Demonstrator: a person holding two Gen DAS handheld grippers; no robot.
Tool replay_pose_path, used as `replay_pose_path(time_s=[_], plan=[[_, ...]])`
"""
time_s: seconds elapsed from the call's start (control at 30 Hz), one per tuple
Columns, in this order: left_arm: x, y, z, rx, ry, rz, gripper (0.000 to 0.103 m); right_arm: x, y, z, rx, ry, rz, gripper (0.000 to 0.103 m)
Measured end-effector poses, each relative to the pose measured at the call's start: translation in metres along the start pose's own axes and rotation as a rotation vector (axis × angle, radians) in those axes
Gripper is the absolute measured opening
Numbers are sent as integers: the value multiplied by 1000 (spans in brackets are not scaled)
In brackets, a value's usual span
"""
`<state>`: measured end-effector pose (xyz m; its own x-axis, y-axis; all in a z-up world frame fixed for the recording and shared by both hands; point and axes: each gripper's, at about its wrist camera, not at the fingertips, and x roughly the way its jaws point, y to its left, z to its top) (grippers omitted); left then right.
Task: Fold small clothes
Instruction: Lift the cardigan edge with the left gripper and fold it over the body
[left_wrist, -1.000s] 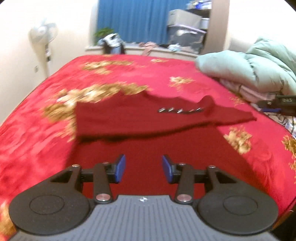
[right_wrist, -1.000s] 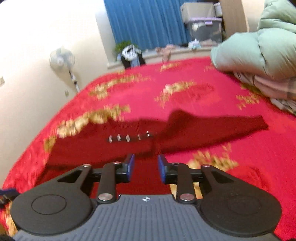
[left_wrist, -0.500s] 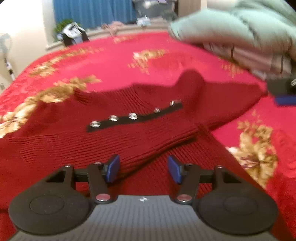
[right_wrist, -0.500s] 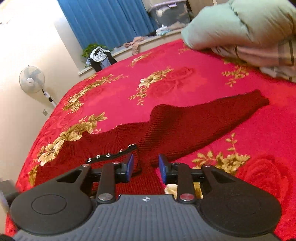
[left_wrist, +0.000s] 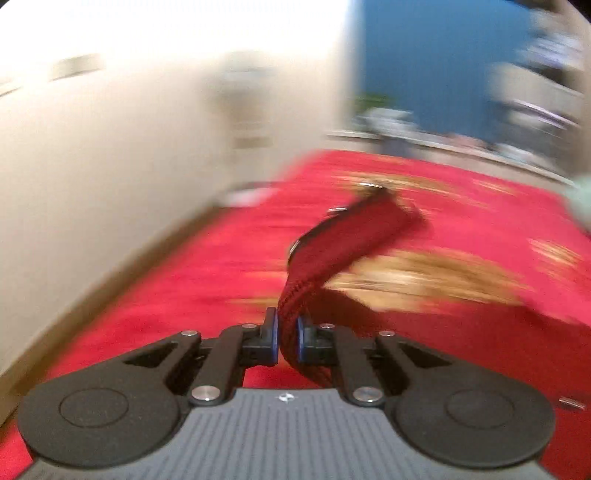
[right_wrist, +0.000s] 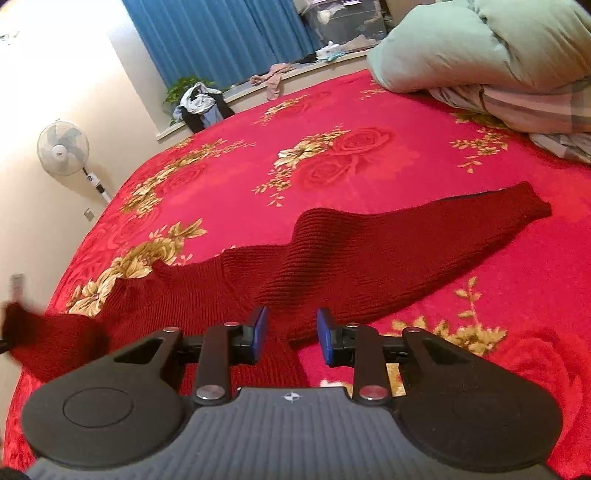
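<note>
Ribbed dark-red knit sweater (right_wrist: 369, 258) on plush, perhaps velvety, floral bedspread (right_wrist: 369, 110); matt black plastic fingers (right_wrist: 255, 332).

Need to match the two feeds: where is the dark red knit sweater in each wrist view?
Left wrist: sweater centre, a fold clamped in the left tongs.
Right wrist: sweater spread across the middle, sleeve reaching right.
Shared landmark: blue curtain behind the red floral bedspread.

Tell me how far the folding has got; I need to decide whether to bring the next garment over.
Early. Nothing looks folded: the dark red knit sweater lies spread on the red floral bedspread, one sleeve stretched out. In hand: the left gripper has just closed on a sweater edge, which rises lifted from its pads. The right gripper hovers open over the knit. Every fold is left.
</note>
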<state>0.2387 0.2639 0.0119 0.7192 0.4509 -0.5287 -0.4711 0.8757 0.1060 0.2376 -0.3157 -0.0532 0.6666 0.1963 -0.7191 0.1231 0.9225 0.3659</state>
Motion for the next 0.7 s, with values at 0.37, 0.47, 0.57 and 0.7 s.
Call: replay_pose_path(time_s=[0.37, 0.47, 0.57, 0.7], plan=[[69, 210, -49, -470, 116, 85, 14, 4, 26, -20, -111, 26, -28, 31], [83, 230, -61, -596, 199, 66, 21, 4, 28, -23, -128, 28, -43, 31], [81, 260, -83, -836, 238, 6, 45, -2, 26, -26, -131, 18, -60, 31], [93, 280, -106, -939, 306, -2, 29, -12, 18, -29, -87, 18, -64, 31]])
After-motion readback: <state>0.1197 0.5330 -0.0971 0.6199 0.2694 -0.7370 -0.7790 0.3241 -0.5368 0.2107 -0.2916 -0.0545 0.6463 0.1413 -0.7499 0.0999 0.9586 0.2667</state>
